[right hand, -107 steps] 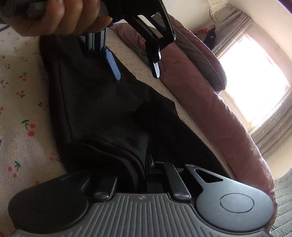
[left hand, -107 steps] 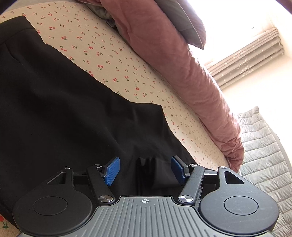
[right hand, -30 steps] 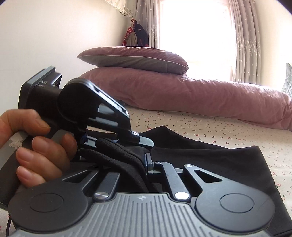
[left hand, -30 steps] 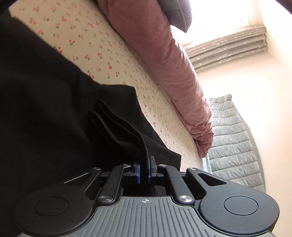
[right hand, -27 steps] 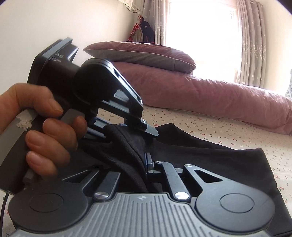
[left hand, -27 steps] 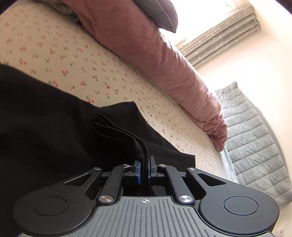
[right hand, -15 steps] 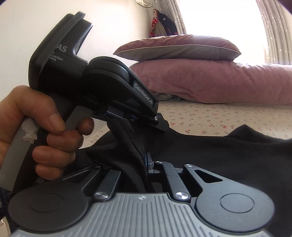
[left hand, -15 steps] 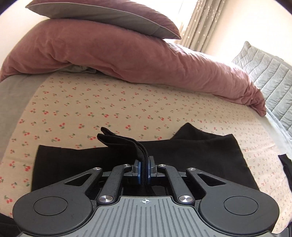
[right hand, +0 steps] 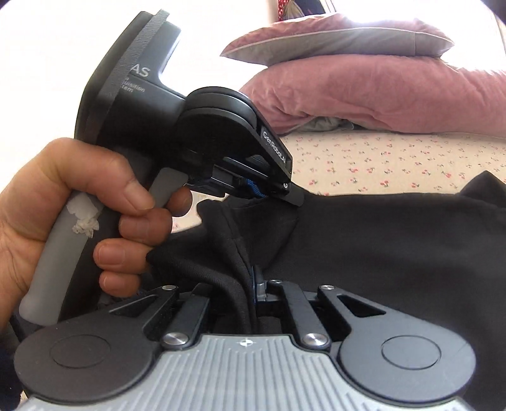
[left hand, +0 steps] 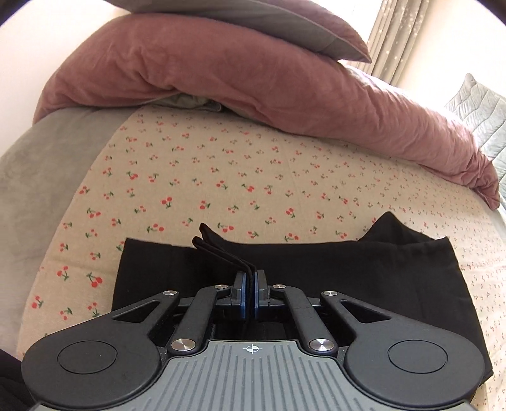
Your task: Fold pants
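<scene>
The black pants lie folded on the cherry-print bed sheet. My left gripper is shut on a layered edge of the pants, which sticks up past its blue pads. My right gripper is shut on another bunch of the same black pants. In the right wrist view the left gripper, held in a hand, pinches the cloth just above and left of the right one.
A rolled pink duvet with a grey pillow on it lies across the far side of the bed. A grey blanket covers the left edge. A quilted grey cushion stands far right by the curtain.
Both grippers, shut on the pants, have lifted and swung the held edge over the rest of the garment. The left gripper closed on the cloth after the earliest frame.
</scene>
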Available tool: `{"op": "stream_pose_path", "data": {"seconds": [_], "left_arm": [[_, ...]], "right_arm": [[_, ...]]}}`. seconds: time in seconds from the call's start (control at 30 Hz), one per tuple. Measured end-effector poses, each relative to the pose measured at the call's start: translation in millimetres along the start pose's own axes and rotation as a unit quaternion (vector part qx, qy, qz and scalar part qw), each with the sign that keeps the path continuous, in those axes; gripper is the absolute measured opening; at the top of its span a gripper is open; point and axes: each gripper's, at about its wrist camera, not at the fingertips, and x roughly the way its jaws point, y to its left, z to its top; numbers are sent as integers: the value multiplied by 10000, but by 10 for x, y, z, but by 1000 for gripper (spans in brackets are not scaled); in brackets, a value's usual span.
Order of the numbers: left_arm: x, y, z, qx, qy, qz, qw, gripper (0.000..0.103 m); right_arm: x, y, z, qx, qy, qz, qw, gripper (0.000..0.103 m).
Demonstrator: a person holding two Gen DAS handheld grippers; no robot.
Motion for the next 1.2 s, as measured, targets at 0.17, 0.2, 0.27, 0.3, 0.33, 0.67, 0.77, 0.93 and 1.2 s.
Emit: {"op": "stream_pose_path", "data": {"seconds": [0.17,0.2,0.27,0.3,0.33,0.67,0.77,0.93,1.2], "left_arm": [[174,192,-154,95,528,879,9947,4],[227,228,-220,92,618,998,9930,4],[179,237,-280,133,445,963,9943,5],[150,243,-287,60,428,956,9945,5],[138,243,-292,9,429,954,9945,5],[-165,200,-206,-134,118,1142,9933,11],[-323,116,-160,-259,-134,1113,9934,11],[-320,-354,-201,-316,-176,687,9970,10],[284,-2058,-464,551,391,-868,9939,11]], "right_arm": [[289,79,-115,90,559,-86,9984,0],[373,73,-154,64,726,-151,9972,0],[313,43,-169,12,716,14,9974,0],[234,13,-137,63,811,187,9965,6],[129,-30,-103,132,865,377,9955,13],[-1530,-1105,-25,-517,995,70,9937,39],[-1920,-1744,-14,-360,985,-753,9916,36],[-2222,-2427,-302,579,523,-814,9936,3],[-2005,-2295,-473,356,951,-589,9931,0]]}}
